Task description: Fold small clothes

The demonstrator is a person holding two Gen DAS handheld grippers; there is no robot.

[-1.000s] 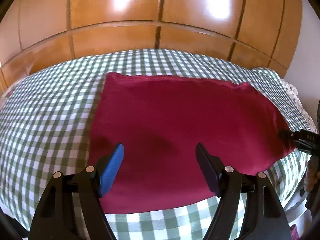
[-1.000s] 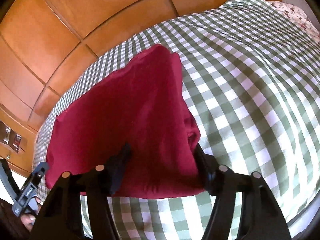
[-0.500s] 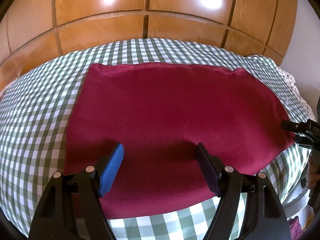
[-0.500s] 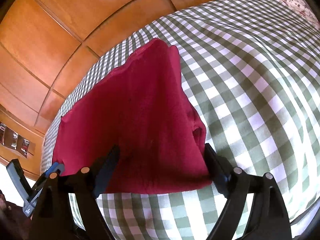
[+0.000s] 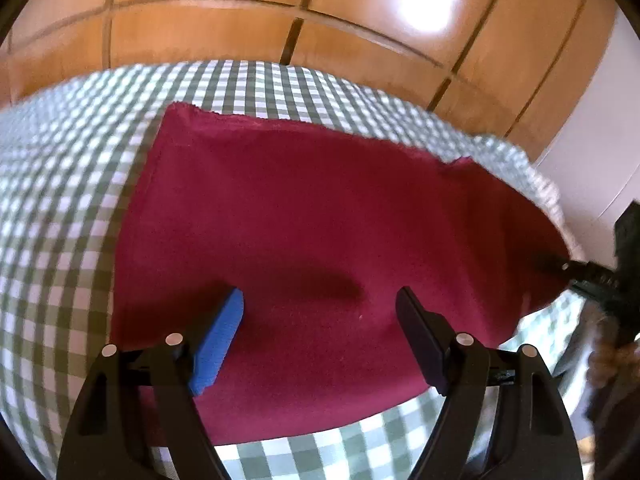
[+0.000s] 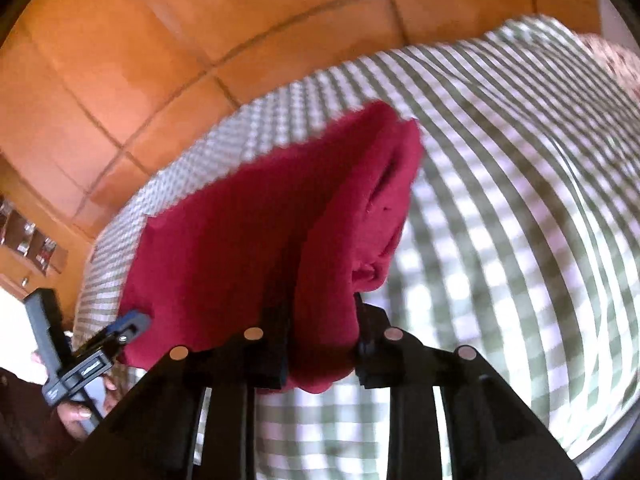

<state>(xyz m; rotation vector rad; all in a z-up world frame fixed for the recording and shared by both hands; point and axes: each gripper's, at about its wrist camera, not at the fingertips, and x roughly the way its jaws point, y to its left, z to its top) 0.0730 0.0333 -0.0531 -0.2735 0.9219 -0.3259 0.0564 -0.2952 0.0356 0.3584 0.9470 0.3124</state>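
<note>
A dark red cloth lies folded on a green-and-white checked bedspread. My left gripper is open over the cloth's near edge, with the blue pad on its left finger and nothing between the fingers. My right gripper has closed in on the cloth's right end and pinches a bunch of it between the fingers. The right gripper also shows in the left wrist view at the cloth's right corner. The left gripper shows in the right wrist view at the cloth's far end.
A glossy wooden headboard rises behind the bed. A white wall stands at the right. A floral fabric lies at the bed's far right. A wooden unit with metal fittings stands at the left.
My right gripper's fingers have closed from wide apart onto the cloth's right end, which now bunches up. The left gripper stays open and has shifted slightly over the cloth.
</note>
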